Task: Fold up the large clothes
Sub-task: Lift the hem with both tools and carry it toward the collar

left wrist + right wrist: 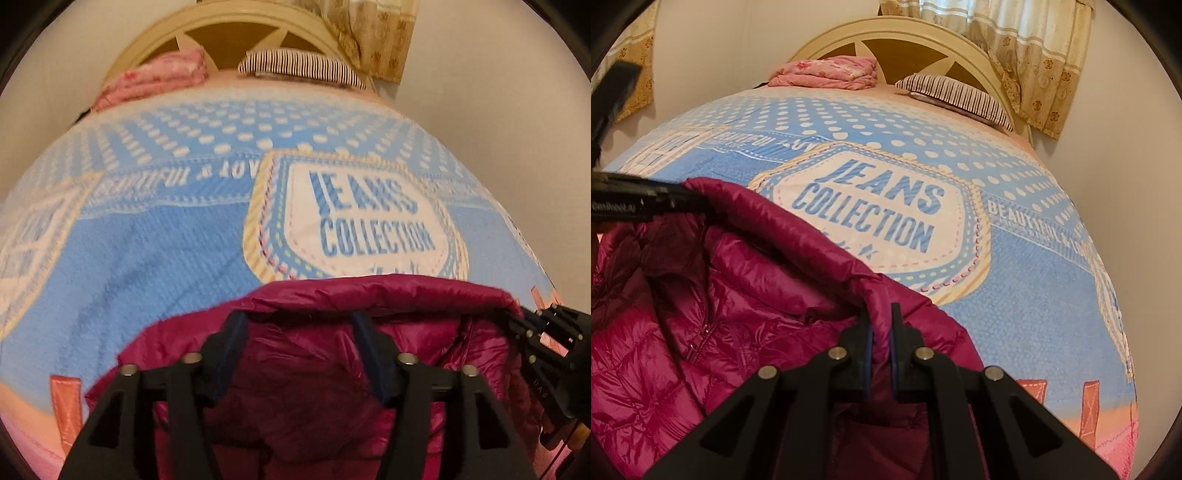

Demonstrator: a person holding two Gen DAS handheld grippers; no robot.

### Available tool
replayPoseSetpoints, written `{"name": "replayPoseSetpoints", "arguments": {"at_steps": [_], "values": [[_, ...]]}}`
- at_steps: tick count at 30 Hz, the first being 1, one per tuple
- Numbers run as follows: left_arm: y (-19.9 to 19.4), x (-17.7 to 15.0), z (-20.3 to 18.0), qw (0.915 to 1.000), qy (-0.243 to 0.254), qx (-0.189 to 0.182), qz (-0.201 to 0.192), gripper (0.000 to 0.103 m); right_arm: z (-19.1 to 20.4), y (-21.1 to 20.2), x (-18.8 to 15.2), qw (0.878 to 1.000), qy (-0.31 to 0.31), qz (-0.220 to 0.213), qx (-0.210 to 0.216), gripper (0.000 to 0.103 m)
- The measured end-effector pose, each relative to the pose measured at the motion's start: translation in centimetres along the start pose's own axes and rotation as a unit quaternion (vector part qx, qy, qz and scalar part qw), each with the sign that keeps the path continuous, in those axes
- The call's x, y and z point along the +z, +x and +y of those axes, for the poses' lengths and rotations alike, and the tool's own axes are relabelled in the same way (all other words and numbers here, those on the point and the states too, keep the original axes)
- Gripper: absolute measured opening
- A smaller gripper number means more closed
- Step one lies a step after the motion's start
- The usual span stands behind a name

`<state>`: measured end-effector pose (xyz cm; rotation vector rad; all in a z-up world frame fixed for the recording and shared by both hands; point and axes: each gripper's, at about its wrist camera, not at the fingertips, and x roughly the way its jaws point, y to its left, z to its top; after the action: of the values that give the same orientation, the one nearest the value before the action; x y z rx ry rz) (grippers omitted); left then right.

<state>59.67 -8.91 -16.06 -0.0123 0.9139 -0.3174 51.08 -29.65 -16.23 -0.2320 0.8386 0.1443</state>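
A magenta puffer jacket (303, 369) lies on the bed's near end; it also shows in the right wrist view (713, 317). My left gripper (299, 317) has its jaws spread wide over the jacket's folded top edge, fingers just behind the fold. My right gripper (881, 314) is shut on the jacket's rolled edge, with the fabric pinched between its fingers. The right gripper also shows in the left wrist view (517, 317) at the jacket's right corner. The left gripper shows in the right wrist view (690, 199) at the jacket's far left edge.
The bed carries a blue and white "JEANS COLLECTION" cover (1015, 295). A folded pink blanket (827, 72) and a striped pillow (960, 96) lie by the cream headboard (897, 37). Curtains (1034, 55) hang at the right.
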Motion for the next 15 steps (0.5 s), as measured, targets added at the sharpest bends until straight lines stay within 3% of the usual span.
{"name": "replayPoseSetpoints", "arguments": {"at_steps": [4, 8, 9, 10, 11, 12, 15], "values": [[0.4, 0.1, 0.3, 0.9976, 0.028, 0.063, 0.009, 0.074, -0.1, 0.1, 0.1, 1.0, 0.0, 0.001, -0.004, 0.007], [1.0, -0.8, 1.3, 0.9981, 0.032, 0.05, 0.016, 0.073, -0.5, 0.0, 0.2, 1.0, 0.004, 0.0, -0.008, 0.008], [1.2, -1.0, 1.3, 0.9982, 0.033, 0.045, 0.019, 0.066, -0.5, 0.0, 0.2, 1.0, 0.004, 0.0, -0.009, 0.007], [1.5, -1.2, 1.3, 0.9986, 0.034, 0.032, 0.023, 0.037, -0.5, 0.0, 0.2, 1.0, 0.005, -0.001, -0.01, 0.007], [1.8, -1.5, 1.3, 0.9987, 0.033, 0.024, 0.031, 0.021, -0.5, 0.1, 0.2, 1.0, 0.006, 0.0, -0.01, 0.007], [1.9, -1.7, 1.4, 0.9988, 0.03, 0.015, 0.036, 0.013, -0.5, 0.1, 0.1, 1.0, 0.006, 0.001, -0.01, 0.007], [0.3, -2.3, 1.3, 0.9993, 0.033, 0.017, -0.001, 0.011, -0.7, -0.1, 0.0, 1.0, 0.009, -0.002, -0.013, 0.007]]}}
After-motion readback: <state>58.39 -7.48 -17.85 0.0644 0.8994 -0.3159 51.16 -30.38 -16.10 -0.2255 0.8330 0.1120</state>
